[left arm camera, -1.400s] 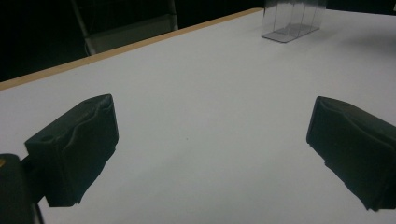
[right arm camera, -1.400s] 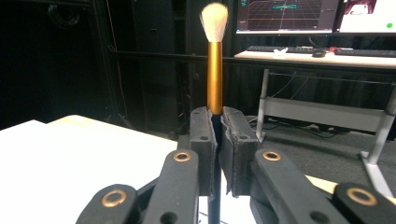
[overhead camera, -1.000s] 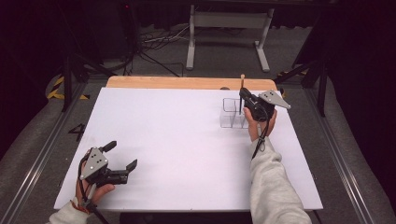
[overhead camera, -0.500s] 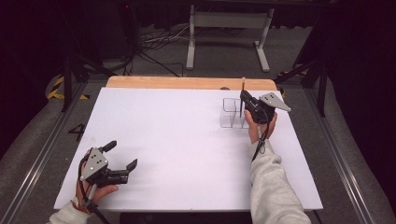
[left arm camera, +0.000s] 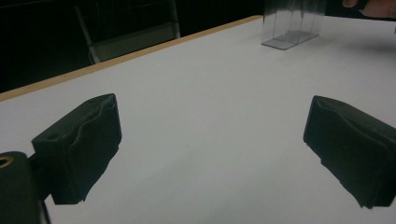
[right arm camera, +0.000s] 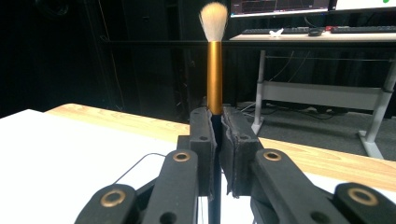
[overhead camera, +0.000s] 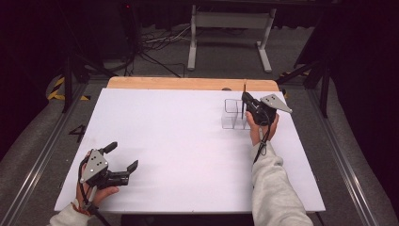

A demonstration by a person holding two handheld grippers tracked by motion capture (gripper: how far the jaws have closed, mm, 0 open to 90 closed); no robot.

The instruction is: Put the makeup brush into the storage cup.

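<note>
A makeup brush [right arm camera: 215,70] with a gold ferrule and white bristles stands upright, bristles up, and my right gripper [right arm camera: 217,119] is shut on its dark handle. In the high view the right gripper [overhead camera: 245,102] holds the brush [overhead camera: 244,89] at the right edge of a clear plastic organizer [overhead camera: 233,115] with several compartments, at the far right of the white table [overhead camera: 188,141]. The handle's lower end is hidden from me. My left gripper [overhead camera: 124,155] rests open at the front left, nothing between its jaws. The left gripper [left arm camera: 210,144] looks across the table toward the organizer [left arm camera: 292,25].
A wooden strip [overhead camera: 188,84] runs along the table's far edge. Beyond it stand a metal desk frame [overhead camera: 230,28] and cables on the floor. In the right gripper view, monitors and a keyboard [right arm camera: 280,31] sit on a desk far behind.
</note>
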